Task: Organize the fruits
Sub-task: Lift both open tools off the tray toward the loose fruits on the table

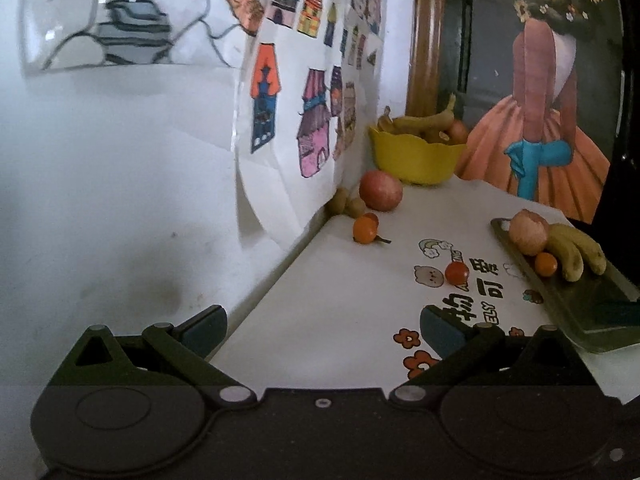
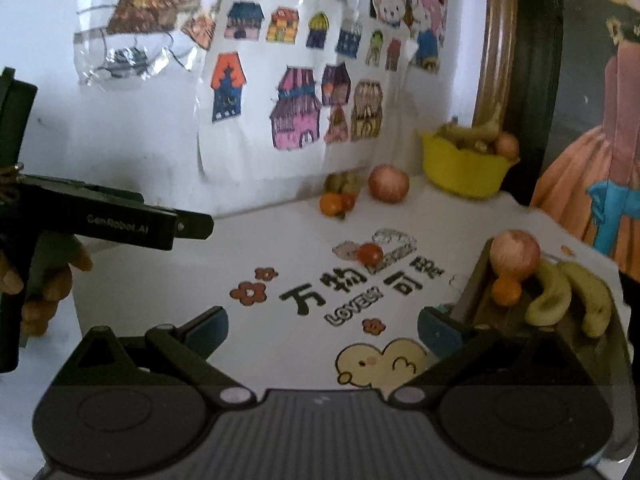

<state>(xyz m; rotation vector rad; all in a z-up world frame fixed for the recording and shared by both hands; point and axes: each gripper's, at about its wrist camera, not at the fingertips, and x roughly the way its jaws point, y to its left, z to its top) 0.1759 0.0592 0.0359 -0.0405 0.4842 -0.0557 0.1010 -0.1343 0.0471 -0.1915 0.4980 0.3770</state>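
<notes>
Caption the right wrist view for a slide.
Open right gripper faces loose tomato, tray of fruit, yellow bowl.

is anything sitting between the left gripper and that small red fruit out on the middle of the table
Nothing visible does. The left gripper is open, and only bare printed tablecloth lies between its fingers and the small red fruit. The tray with an apple and bananas sits off to the right, clear of that line.

Two handheld black grippers, the left gripper (image 1: 322, 326) and right gripper (image 2: 323, 330), each with round silver pivot pins, triangular cut-out linkages and blue-padded fingers (image 2: 438, 334); the left unit's side bears pale "GenRobot.AI" lettering.
</notes>
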